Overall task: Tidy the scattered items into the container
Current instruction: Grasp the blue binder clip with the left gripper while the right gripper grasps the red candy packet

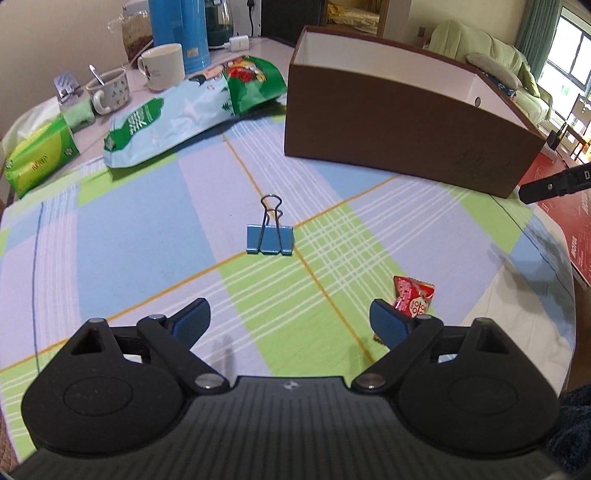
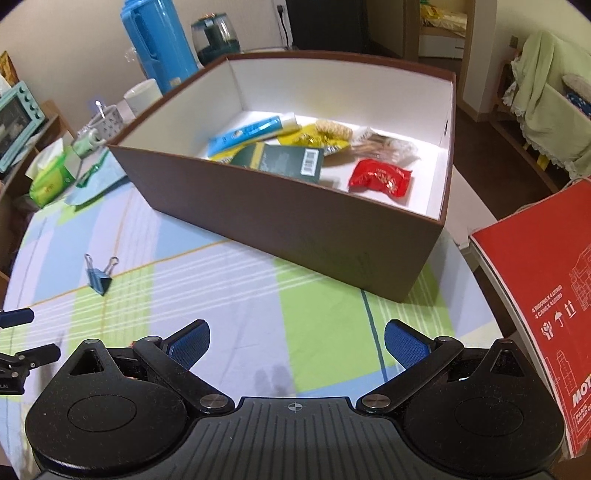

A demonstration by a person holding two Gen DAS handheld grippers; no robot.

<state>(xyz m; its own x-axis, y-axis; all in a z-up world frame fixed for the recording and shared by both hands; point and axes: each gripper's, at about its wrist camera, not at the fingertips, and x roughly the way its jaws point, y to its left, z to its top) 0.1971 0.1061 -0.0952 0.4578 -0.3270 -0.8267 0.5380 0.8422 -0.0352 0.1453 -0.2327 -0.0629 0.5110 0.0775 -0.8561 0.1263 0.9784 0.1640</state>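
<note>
A blue binder clip [image 1: 270,239] is seen standing on the checked tablecloth [image 1: 147,236], wire handles up, straight ahead of the left gripper [image 1: 290,319] and centred between its spread blue pads; nothing is held. A small red snack packet [image 1: 413,295] lies on the cloth just beside the tip of that gripper's right finger; contact cannot be judged. In the right wrist view the same clip [image 2: 99,277] is placed well to the left of the right gripper [image 2: 295,345], whose jaws are likewise wide apart and empty above bare cloth. The brown box [image 2: 295,221] is set beyond, open-topped and white inside; a blue tube [image 2: 255,131], a dark green carton [image 2: 284,160], a red packet [image 2: 382,177] and yellow wrappers [image 2: 321,138] are noted on its floor. Past the clip, snack bags [image 1: 192,107], a tissue pack [image 1: 40,158], mugs [image 1: 162,66] and a blue flask [image 1: 181,33] are ranged along the far edge. A red carton [image 2: 543,291] is seen at the right.
</note>
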